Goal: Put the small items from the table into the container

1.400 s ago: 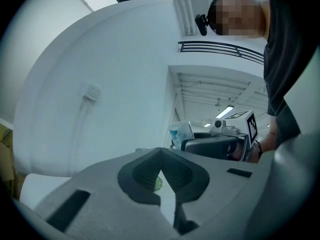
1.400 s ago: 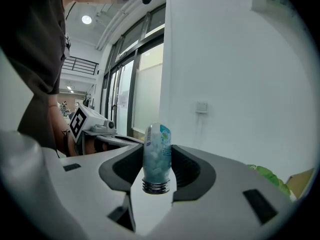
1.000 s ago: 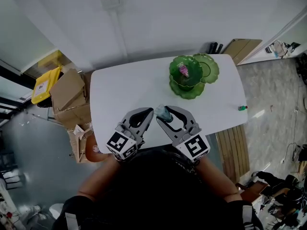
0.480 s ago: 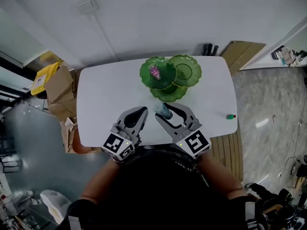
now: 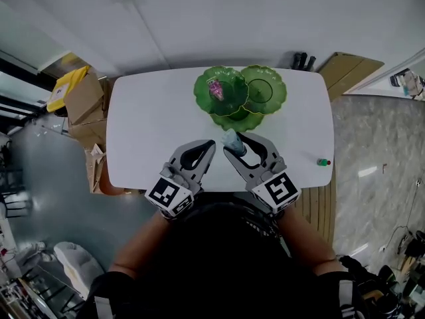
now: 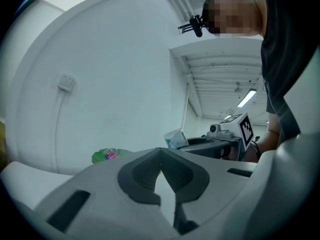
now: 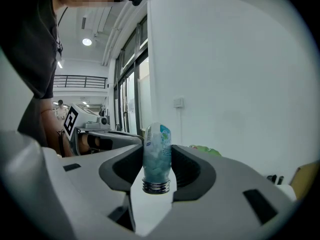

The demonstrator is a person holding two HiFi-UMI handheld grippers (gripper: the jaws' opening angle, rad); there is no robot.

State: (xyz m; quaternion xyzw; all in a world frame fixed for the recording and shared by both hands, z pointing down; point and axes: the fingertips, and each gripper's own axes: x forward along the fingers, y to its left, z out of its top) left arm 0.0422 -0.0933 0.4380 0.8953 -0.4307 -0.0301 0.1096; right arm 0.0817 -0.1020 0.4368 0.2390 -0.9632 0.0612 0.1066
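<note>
Head view: right tool (image 5: pixel 238 145) around bottle (image 5: pixel 230 138)

**Head view:** set high above the person and facing steeply down. It takes in the whole white counter (image 5: pixel 153 125), with the left claw (image 5: pixel 210 145) and right claw (image 5: pixel 236 143) at lower centre.

**Left claw view:** low and close behind its own jaws, facing across the counter to the wall.

**Right claw view:** placed likewise.

**Shared by all three:** the green dishes (image 5: pixel 239 93) and the bottle (image 7: pixel 157 156). Each claw view also catches the other claw at its edge.
</note>
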